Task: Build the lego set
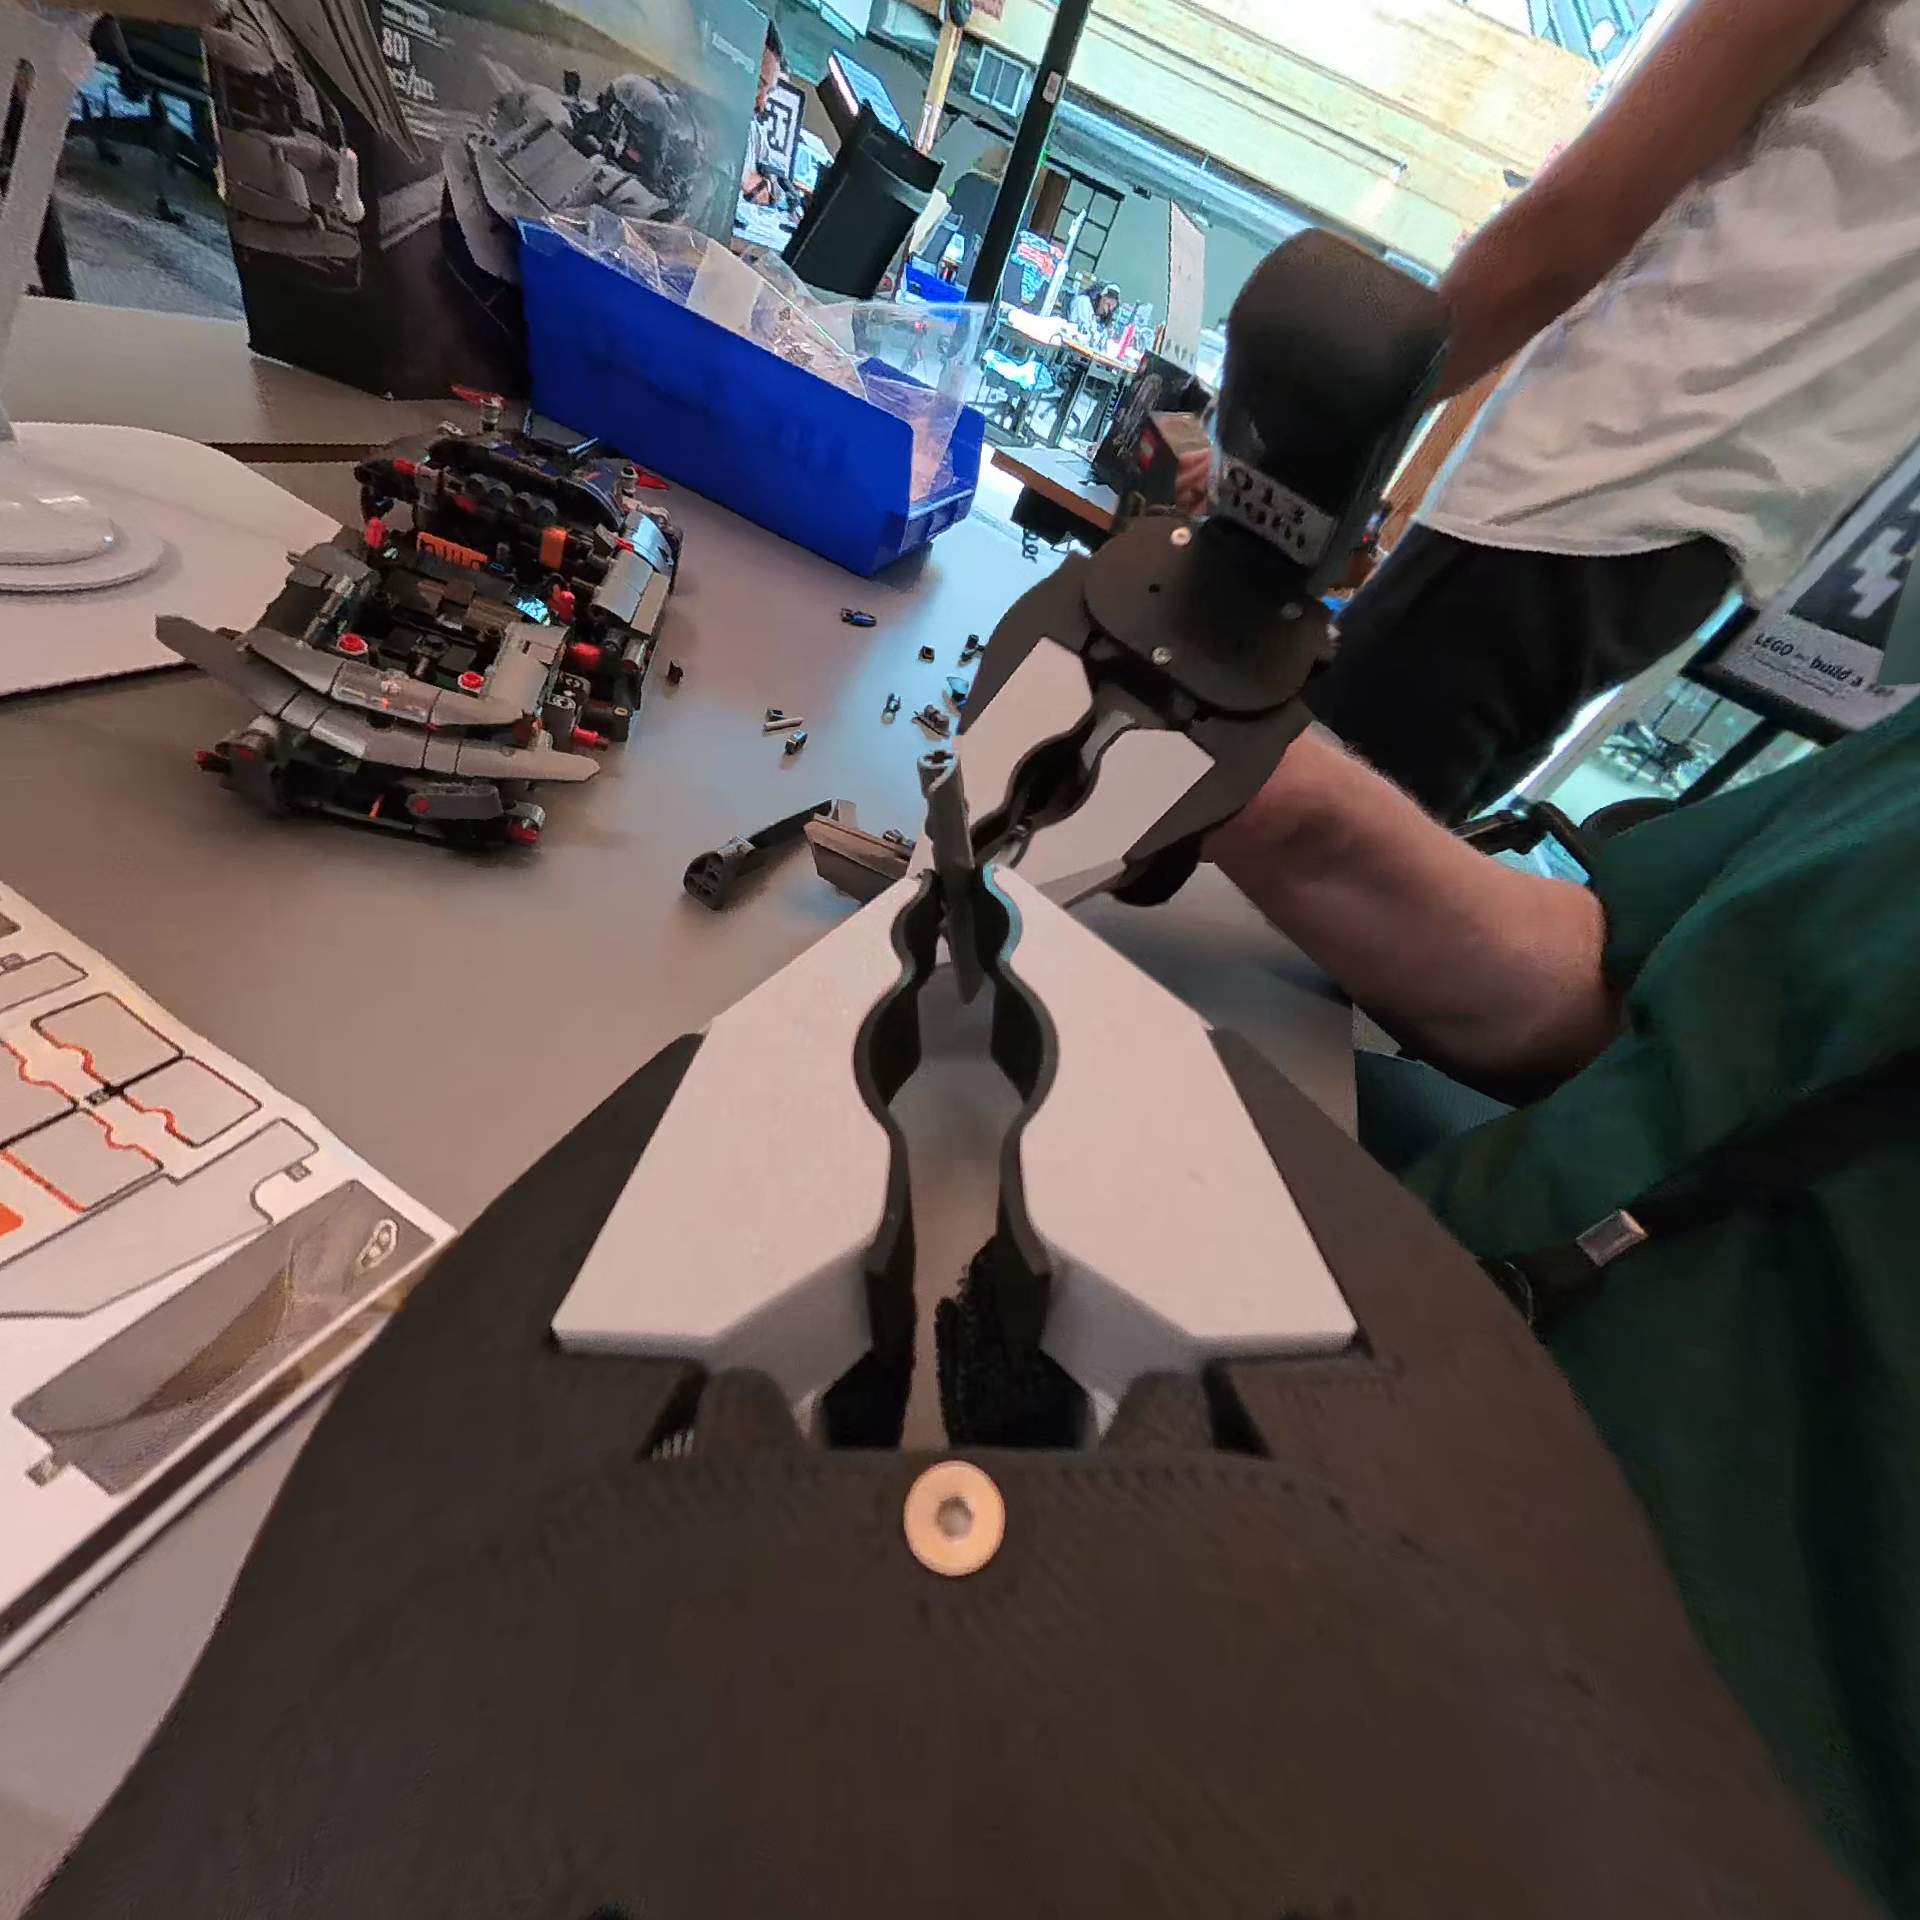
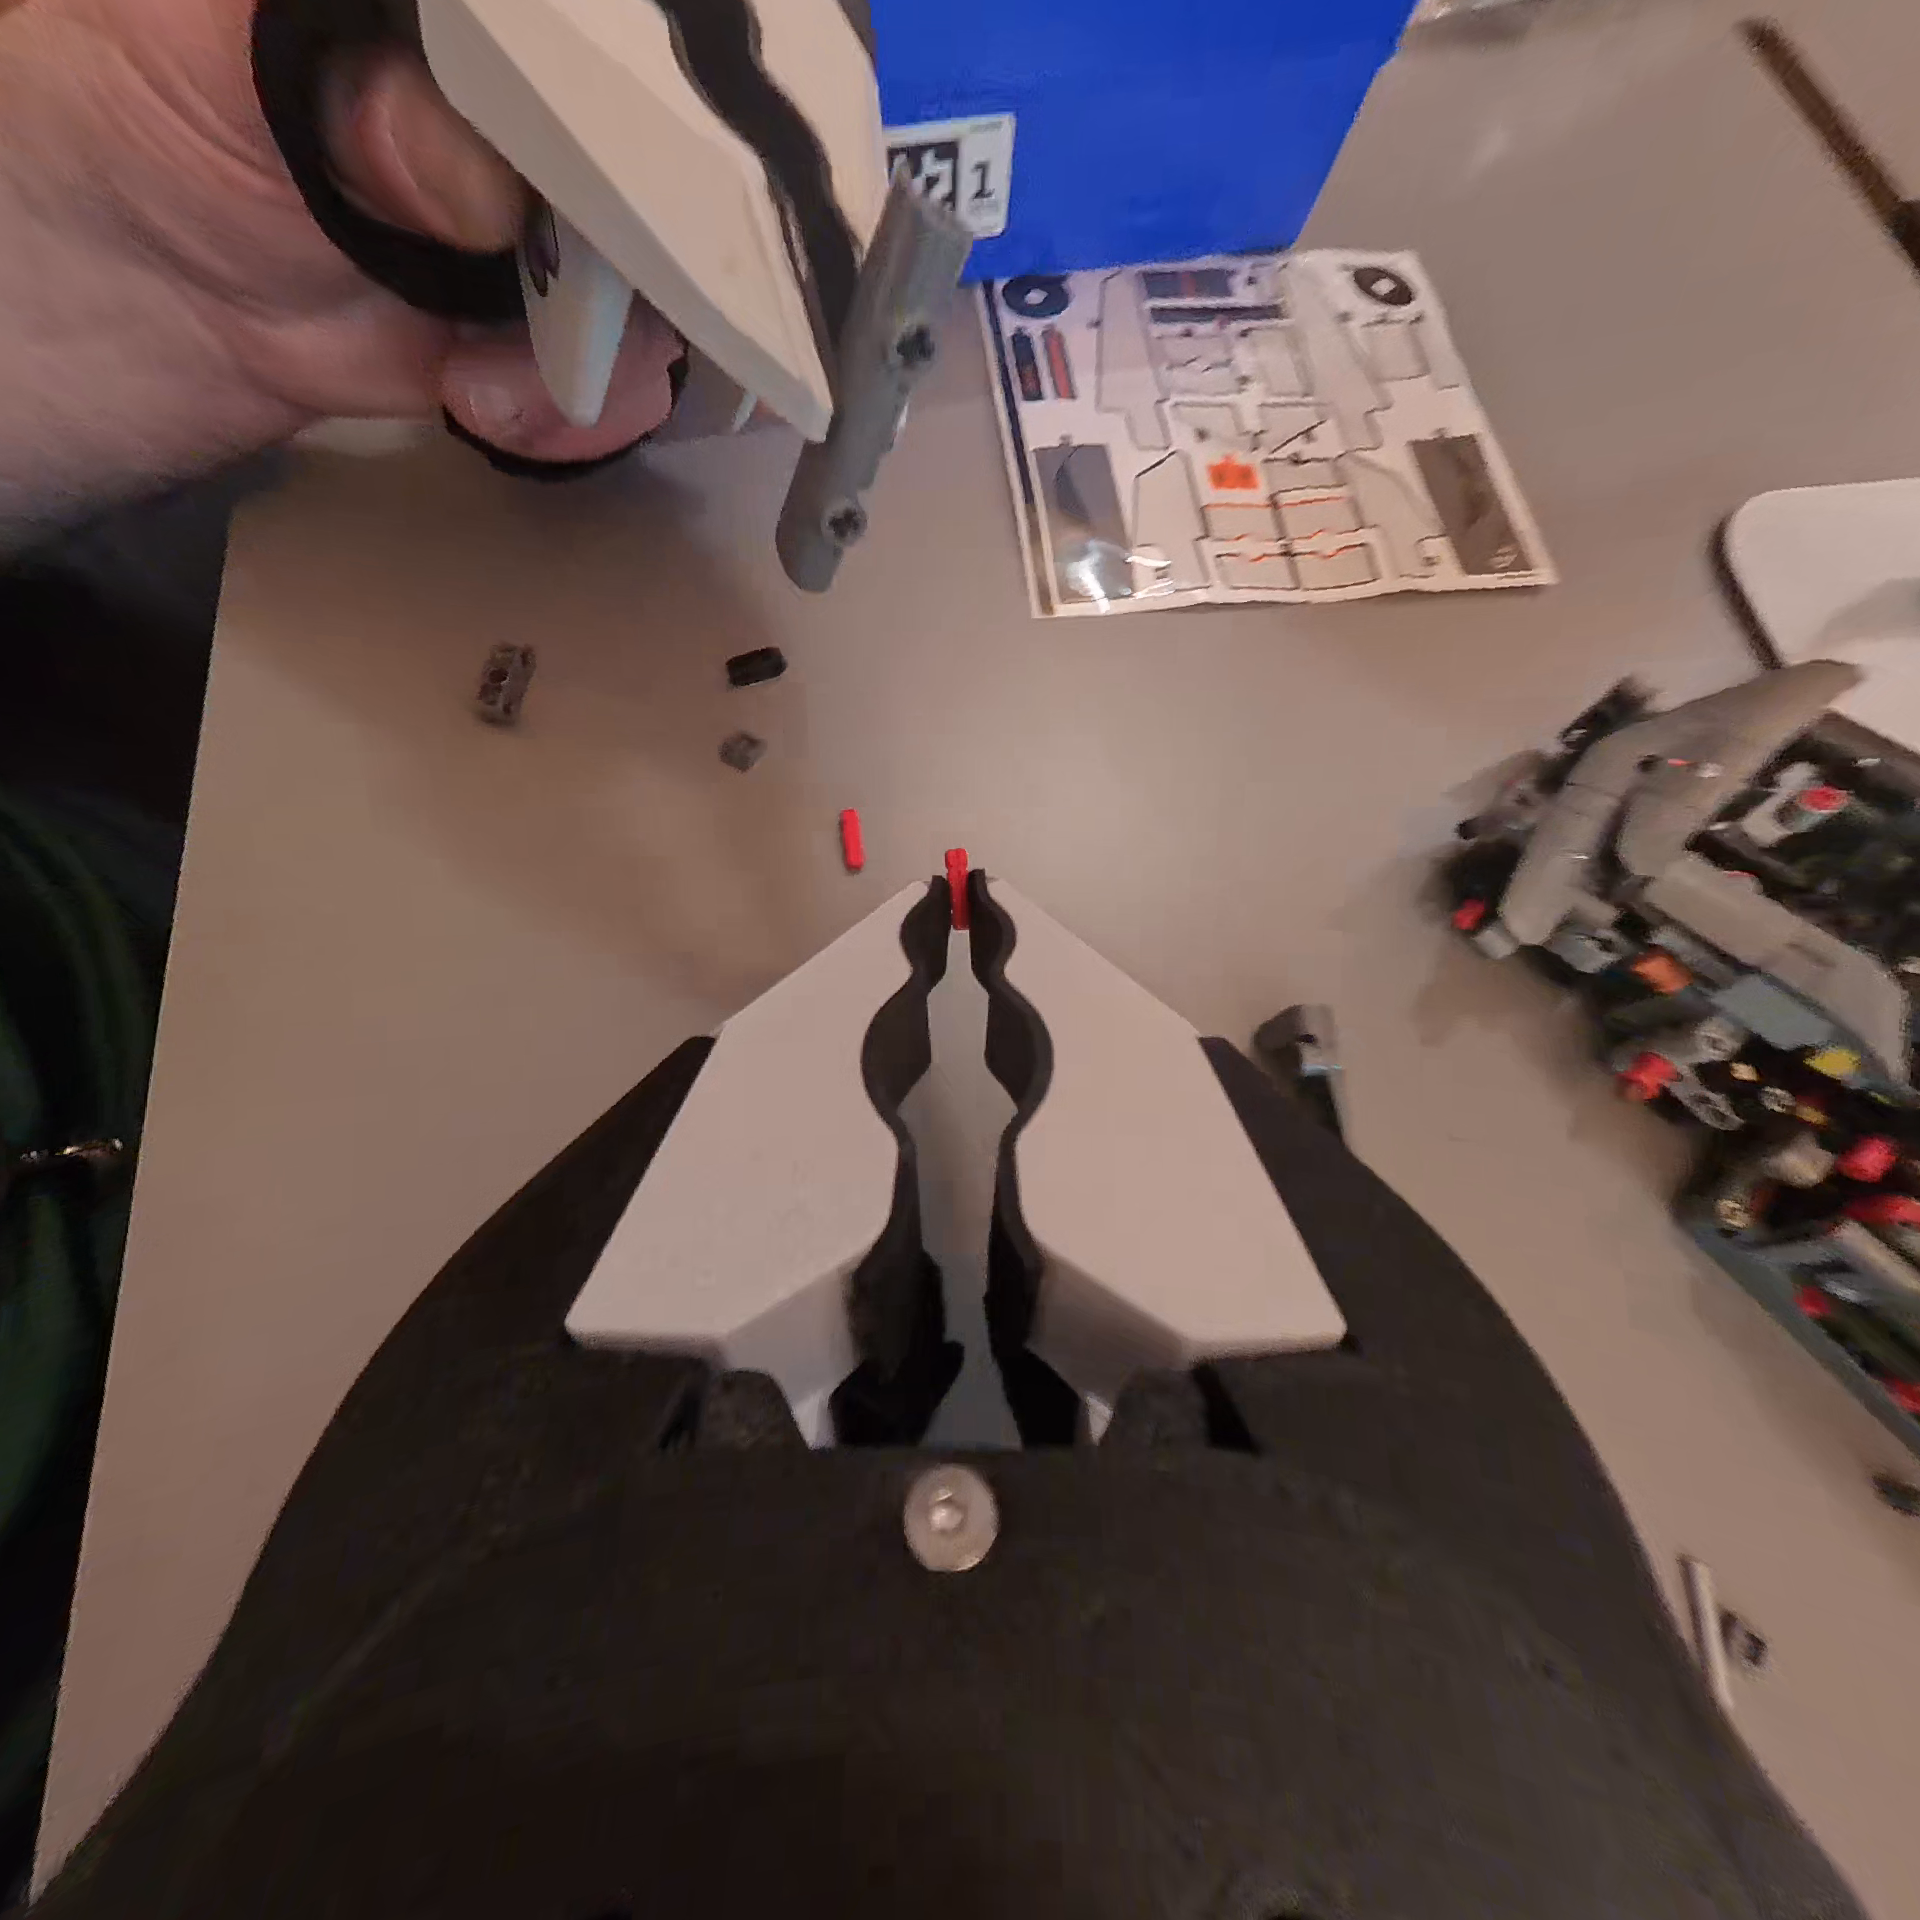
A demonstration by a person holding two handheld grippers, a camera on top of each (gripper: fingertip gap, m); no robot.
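The left tongs point(image 1: 956, 914) were clamped on a slim grey plastic lego beam point(image 1: 954, 842) that stood nearly upright above the grey surface point(image 1: 468, 935). Just beyond, the right tongs point(image 1: 1023, 790) pointed toward it. A half-built dark grey lego vehicle point(image 1: 436, 665) sat at left, near a blue plastic bin point(image 1: 727, 416), with small loose lego pieces point(image 1: 894, 707) scattered between. A white sticker sheet point(image 1: 156, 1195) lay at lower left.

Open workshop or maker-space. Upper frame of left wrist view: distant worktables point(image 1: 1081, 343) with clutter, black pillar point(image 1: 1023, 145), high windows. Foreground: grey table point(image 1: 436, 935) and blue parts bin point(image 1: 727, 416).
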